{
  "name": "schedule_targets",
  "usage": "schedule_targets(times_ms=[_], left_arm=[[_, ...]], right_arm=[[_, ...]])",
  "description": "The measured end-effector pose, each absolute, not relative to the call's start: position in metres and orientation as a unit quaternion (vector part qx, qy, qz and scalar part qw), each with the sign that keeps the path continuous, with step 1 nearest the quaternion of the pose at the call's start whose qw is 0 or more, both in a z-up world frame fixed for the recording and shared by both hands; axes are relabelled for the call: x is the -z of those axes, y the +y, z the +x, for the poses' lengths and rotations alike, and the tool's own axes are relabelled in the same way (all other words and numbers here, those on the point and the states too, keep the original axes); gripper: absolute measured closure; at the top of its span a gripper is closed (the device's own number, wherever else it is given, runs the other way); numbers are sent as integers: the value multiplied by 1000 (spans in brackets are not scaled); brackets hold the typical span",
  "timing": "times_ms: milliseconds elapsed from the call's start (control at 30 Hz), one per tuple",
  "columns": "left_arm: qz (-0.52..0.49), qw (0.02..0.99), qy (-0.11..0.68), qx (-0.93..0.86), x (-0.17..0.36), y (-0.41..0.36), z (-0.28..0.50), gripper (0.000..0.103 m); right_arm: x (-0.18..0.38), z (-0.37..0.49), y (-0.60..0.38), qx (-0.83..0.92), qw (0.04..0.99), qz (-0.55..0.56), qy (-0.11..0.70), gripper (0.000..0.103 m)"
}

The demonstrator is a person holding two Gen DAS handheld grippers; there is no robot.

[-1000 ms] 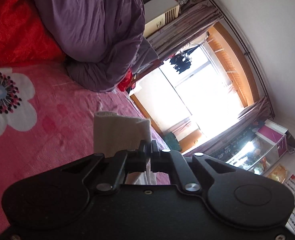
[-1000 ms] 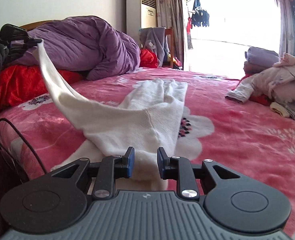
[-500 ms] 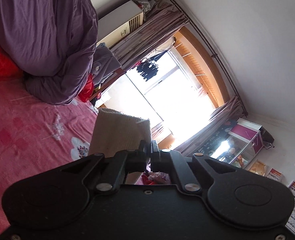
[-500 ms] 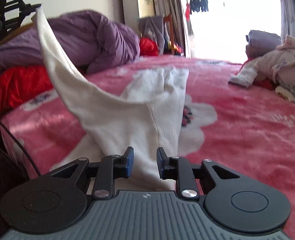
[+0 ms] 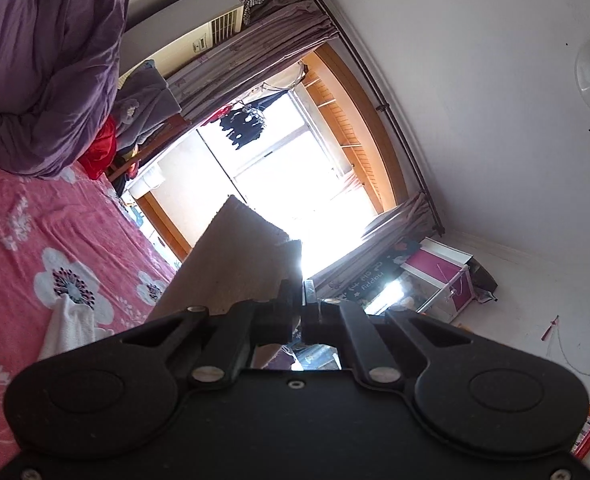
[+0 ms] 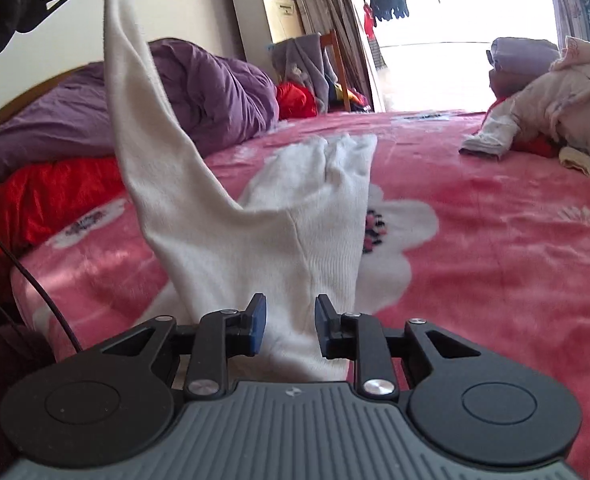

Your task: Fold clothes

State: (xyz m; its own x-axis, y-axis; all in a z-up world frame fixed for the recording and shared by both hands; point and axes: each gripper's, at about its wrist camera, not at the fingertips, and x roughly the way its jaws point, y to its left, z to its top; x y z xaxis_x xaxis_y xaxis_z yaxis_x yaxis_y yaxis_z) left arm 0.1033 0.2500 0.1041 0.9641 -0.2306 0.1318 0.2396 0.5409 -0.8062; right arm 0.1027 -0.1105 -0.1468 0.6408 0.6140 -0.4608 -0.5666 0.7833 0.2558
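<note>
bed (image 6: 495,248) wide, fuzzy pink blanket with white flower print; crumpled purple duvet (image 6: 215,92) heaped at far side; white ribbed knit sweater (image 6: 295,208) flat on bed, one long sleeve pulled up taut; left gripper (image 5: 302,300) fingers pinched tight on sleeve cuff; right gripper (image 6: 289,326) blue-padded fingers opening, hovering over sweater hem, nothing gripped

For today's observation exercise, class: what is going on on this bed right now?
A person with a gripper in each hand is folding a white sweater on a pink floral bedspread. The left gripper is shut on one sleeve cuff, held high. The right gripper hangs over the sweater's near edge, jaws opening, not gripping it.
</note>
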Motion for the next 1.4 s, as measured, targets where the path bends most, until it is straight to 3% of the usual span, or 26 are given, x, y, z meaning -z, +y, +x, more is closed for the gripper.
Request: schedule_targets(times_ms=[100, 233, 267, 333, 500, 567, 633, 733, 833, 1067, 1233, 1400], left_arm=[[-465, 874, -3, 142, -106, 242, 109, 102], [-465, 875, -8, 134, -108, 239, 110, 102], [-462, 877, -8, 132, -110, 238, 109, 102], [-461, 877, -7, 133, -113, 236, 109, 102], [-447, 884, -6, 135, -127, 230, 111, 102], [-437, 890, -6, 131, -131, 230, 113, 102], [-432, 894, -5, 120, -132, 234, 117, 102], [-416, 904, -1, 97, -130, 241, 125, 102], [-399, 915, 7, 61, -123, 253, 143, 102], [-373, 927, 43, -2, -84, 279, 213, 102], [-346, 933, 94, -9, -47, 273, 285, 102], [-323, 935, 148, 4, -4, 248, 361, 102]], right_arm=[[163, 110, -111, -347, 885, 54, 307, 74], [153, 93, -114, -366, 891, 38, 266, 71], [146, 89, -111, -373, 894, 19, 246, 68], [138, 83, -97, -381, 898, -27, 219, 46], [145, 74, -62, -394, 886, -118, 213, 46], [148, 74, -54, -391, 883, -136, 221, 51], [152, 74, -47, -387, 880, -154, 229, 84], [151, 70, -53, -396, 879, -143, 223, 96], [152, 74, -75, -391, 886, -87, 233, 97], [182, 123, -149, -372, 847, 210, 317, 97], [204, 137, -160, -378, 803, 295, 354, 97], [209, 138, -158, -391, 785, 307, 369, 97]])
